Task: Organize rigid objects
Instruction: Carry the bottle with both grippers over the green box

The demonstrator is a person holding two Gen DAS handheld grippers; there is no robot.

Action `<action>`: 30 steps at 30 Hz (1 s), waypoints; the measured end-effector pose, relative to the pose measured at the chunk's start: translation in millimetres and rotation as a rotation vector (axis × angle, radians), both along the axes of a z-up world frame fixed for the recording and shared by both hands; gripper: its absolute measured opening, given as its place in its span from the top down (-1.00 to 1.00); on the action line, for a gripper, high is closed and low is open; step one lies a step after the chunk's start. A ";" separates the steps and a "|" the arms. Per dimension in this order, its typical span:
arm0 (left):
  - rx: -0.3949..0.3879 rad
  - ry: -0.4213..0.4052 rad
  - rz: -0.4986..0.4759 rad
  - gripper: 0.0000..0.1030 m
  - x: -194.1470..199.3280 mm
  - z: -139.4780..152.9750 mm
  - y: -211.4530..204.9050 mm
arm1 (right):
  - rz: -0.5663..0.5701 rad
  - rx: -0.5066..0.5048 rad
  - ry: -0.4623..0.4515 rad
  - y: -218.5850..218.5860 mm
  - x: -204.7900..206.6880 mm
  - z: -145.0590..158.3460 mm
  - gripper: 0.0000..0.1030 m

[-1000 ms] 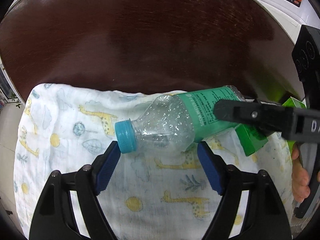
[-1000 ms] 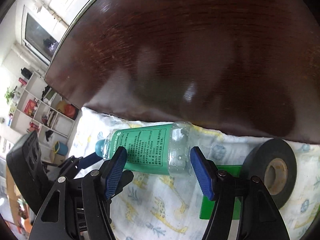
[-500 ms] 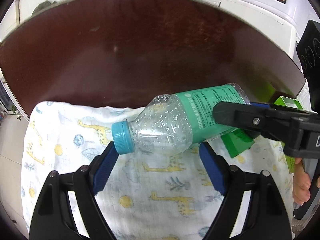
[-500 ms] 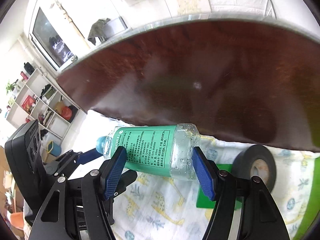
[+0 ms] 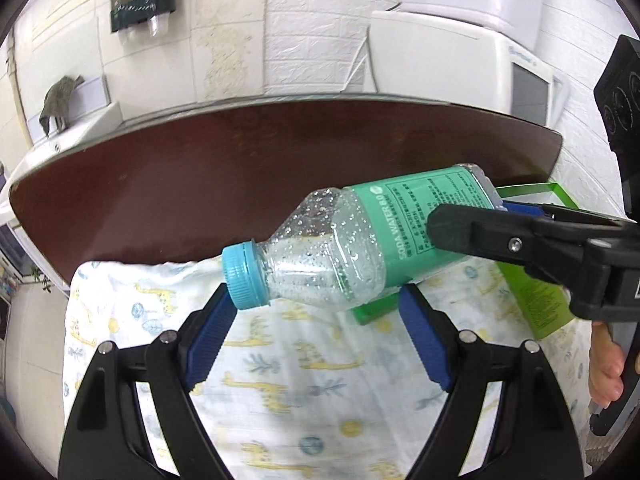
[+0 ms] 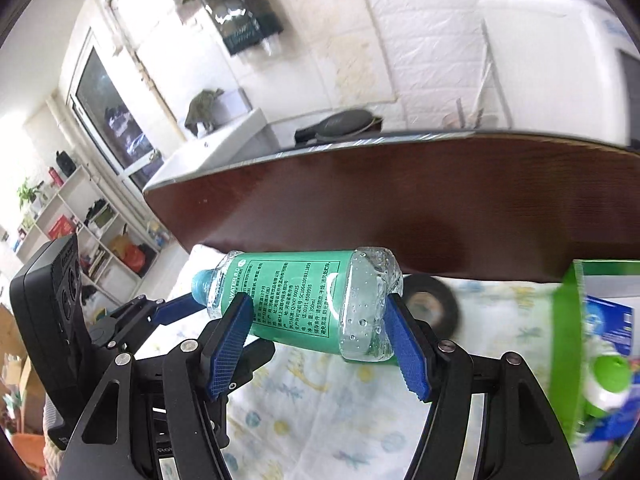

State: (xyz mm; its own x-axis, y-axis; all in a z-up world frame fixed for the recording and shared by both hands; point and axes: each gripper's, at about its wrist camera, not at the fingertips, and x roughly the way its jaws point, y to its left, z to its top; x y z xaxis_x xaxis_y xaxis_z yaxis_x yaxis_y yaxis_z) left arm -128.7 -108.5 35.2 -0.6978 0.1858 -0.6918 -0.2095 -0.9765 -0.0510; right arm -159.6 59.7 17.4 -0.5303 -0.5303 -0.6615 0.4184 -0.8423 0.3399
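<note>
Both of your grippers are on the bottle (image 5: 360,248), which sits lifted above the cloth (image 5: 280,392) on the desk (image 5: 200,168). The right gripper (image 6: 320,332) pinches its labelled body, jaws across the width. The left gripper (image 5: 316,328) brackets the neck end: its jaws look closed on cap (image 5: 244,276) and shoulder. The long axis runs sideways, cap towards your left, so the left is nearer the cap.

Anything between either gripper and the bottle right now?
Nothing visible. The bottle lies crosswise between both sets of jaws: the left gripper spans its cap end, the right gripper its labelled body and base, above the giraffe cloth.
</note>
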 end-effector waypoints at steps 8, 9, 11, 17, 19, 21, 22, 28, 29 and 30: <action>-0.029 0.050 -0.093 -0.60 21.9 19.2 86.4 | -0.097 -0.021 0.082 66.3 32.7 26.4 -0.33; -0.034 0.057 -0.104 -0.60 18.0 24.1 96.6 | -0.110 -0.026 0.088 75.3 35.5 28.2 -0.33; -0.041 0.066 -0.129 -0.60 16.3 28.0 117.8 | -0.137 -0.037 0.097 96.2 39.8 32.1 -0.33; -0.051 0.060 -0.191 -0.60 12.1 28.7 169.8 | -0.213 -0.046 0.113 154.2 49.3 36.7 -0.33; -0.054 0.054 -0.213 -0.60 9.6 28.0 188.2 | -0.234 -0.047 0.118 171.0 50.3 36.2 -0.33; -0.056 0.049 -0.232 -0.60 6.1 27.7 205.6 | -0.254 -0.050 0.119 187.7 51.2 35.3 -0.33; -0.060 0.050 -0.241 -0.60 4.2 27.7 214.3 | -0.265 -0.055 0.118 196.7 51.8 34.5 -0.33; -0.083 0.045 -0.285 -0.60 -9.9 30.1 260.3 | -0.309 -0.076 0.114 244.3 44.1 31.4 -0.33; -0.084 0.043 -0.288 -0.60 -12.7 30.3 266.2 | -0.313 -0.079 0.114 249.9 43.5 30.8 -0.33; -0.087 0.043 -0.291 -0.60 -16.1 30.4 272.8 | -0.318 -0.083 0.111 256.7 40.0 30.1 -0.33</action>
